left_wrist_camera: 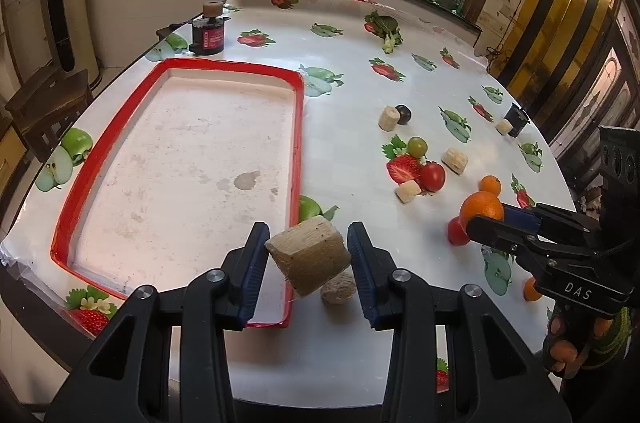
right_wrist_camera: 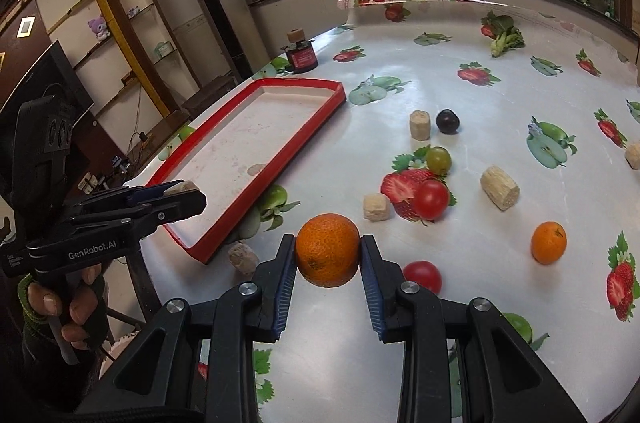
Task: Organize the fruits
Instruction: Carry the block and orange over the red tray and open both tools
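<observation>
Nearest to hand, the left gripper [left_wrist_camera: 308,255] has its blue-padded fingers closed on a pale tan chunk [left_wrist_camera: 310,255], rough and fibrous, with flat cut faces, tilted between the pads and lifted clear of the table. It hangs over the near right corner of the red-rimmed tray [left_wrist_camera: 298,127], whose white floor is scuffed and stained. Just below it a smaller pale chunk [left_wrist_camera: 338,287] lies on the tablecloth [left_wrist_camera: 348,95] beside the tray's rim.

The right gripper [right_wrist_camera: 328,251] is clamped on an orange [right_wrist_camera: 328,249], round, bright and dimpled, pinched at its sides and held off the table. A hand [right_wrist_camera: 68,307] grips the left tool's handle at the left edge of the right wrist view.

Past the orange, a red tomato [right_wrist_camera: 424,275] sits on the cloth, with a smaller orange [right_wrist_camera: 549,242] to its right. Farther on lie a second tomato [right_wrist_camera: 431,199], a pale cube [right_wrist_camera: 376,207] beside it, a green grape [right_wrist_camera: 439,159] and a pale cylinder [right_wrist_camera: 500,187] lying on its side. Beyond these, an upright pale cylinder [right_wrist_camera: 419,125] stands just beside a dark plum [right_wrist_camera: 447,121]. At the far side, near the tray's far end, a black and red jar [right_wrist_camera: 302,57] stands with a cork-like block on top.
</observation>
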Demonstrator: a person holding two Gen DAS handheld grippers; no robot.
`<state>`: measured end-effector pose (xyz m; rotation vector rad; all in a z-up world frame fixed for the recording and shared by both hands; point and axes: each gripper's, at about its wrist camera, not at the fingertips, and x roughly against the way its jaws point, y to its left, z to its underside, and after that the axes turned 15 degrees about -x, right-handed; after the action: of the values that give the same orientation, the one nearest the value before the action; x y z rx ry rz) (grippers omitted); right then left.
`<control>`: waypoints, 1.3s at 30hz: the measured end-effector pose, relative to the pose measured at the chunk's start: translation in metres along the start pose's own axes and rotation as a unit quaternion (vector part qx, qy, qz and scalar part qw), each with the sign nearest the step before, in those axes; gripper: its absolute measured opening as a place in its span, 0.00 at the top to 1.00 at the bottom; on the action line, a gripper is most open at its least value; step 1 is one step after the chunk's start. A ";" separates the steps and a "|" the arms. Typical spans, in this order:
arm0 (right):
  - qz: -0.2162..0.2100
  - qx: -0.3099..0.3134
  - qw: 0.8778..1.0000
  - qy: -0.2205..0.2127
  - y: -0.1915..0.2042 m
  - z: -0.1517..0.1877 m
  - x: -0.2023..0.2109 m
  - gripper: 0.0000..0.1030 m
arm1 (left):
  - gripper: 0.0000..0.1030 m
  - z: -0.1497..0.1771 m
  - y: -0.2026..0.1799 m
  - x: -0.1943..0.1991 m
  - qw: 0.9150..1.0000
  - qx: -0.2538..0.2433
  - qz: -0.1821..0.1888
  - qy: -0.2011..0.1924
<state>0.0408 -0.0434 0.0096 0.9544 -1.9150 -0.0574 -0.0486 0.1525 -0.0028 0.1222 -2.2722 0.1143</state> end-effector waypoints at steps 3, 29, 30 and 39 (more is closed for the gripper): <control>-0.006 0.012 1.000 0.003 0.012 -0.003 -0.005 0.69 | 0.63 0.003 0.010 0.002 1.000 0.009 -0.007 -0.001; -0.063 0.092 0.992 0.065 0.114 -0.006 -0.090 0.68 | 0.63 0.019 0.101 -0.003 0.995 0.071 -0.066 0.008; -0.064 0.095 0.991 0.068 0.117 -0.006 -0.094 0.68 | 0.63 0.020 0.105 -0.005 0.995 0.073 -0.066 0.010; -0.068 0.114 0.984 0.118 0.134 0.003 -0.133 0.68 | 0.63 0.027 0.124 -0.027 0.993 0.089 -0.072 0.036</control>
<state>-0.0099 0.1332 -0.0342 1.1900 -1.6604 0.1911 -0.0672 0.2739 -0.0460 0.3689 -2.1716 0.2423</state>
